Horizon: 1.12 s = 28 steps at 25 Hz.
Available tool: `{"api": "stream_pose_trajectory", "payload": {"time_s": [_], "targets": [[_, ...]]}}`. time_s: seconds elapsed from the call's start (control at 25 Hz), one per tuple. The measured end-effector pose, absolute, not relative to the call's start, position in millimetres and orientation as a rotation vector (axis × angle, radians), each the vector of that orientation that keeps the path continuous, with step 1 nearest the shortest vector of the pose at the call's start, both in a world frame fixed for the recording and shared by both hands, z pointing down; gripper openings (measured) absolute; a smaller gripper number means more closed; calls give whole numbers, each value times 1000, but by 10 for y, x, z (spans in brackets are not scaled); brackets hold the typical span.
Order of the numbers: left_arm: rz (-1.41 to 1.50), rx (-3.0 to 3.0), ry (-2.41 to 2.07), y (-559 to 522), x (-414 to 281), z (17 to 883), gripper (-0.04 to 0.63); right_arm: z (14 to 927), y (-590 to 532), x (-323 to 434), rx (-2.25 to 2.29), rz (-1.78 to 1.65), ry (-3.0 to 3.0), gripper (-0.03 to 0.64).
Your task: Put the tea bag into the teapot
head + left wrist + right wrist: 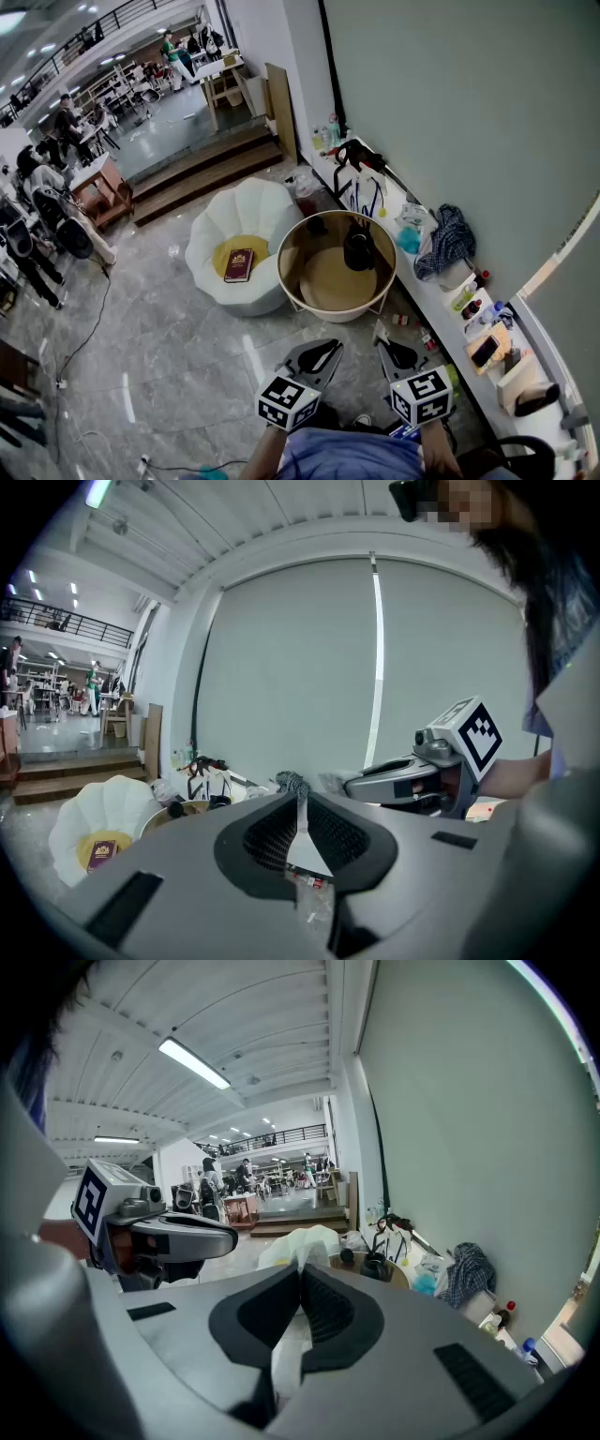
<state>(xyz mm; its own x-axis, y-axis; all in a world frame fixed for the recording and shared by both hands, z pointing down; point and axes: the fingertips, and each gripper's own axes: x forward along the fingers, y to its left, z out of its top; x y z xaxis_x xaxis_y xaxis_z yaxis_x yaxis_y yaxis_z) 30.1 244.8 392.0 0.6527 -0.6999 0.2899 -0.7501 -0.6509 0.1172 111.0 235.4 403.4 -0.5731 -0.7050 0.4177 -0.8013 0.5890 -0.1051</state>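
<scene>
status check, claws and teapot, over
Left claw and right claw shut, nothing held. Black teapot on round table ahead; tea bag not in sight. White chair beside table, off the line.

grippers: you hold two, the left gripper [322, 350] and the right gripper [387, 346]
teapot [358, 251]: you see one, far
round table [290, 246]: one
shell chair [246, 206]: one, far left
red book [239, 264]: one
</scene>
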Motion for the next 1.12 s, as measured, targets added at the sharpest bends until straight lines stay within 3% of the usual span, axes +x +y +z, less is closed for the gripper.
{"api": "stream_pose_trajectory", "payload": {"time_s": [1.12], "targets": [[425, 2643, -1143, 2618, 467, 4051, 31, 4112, 2414, 1244, 1195, 406, -2500, 18]]}}
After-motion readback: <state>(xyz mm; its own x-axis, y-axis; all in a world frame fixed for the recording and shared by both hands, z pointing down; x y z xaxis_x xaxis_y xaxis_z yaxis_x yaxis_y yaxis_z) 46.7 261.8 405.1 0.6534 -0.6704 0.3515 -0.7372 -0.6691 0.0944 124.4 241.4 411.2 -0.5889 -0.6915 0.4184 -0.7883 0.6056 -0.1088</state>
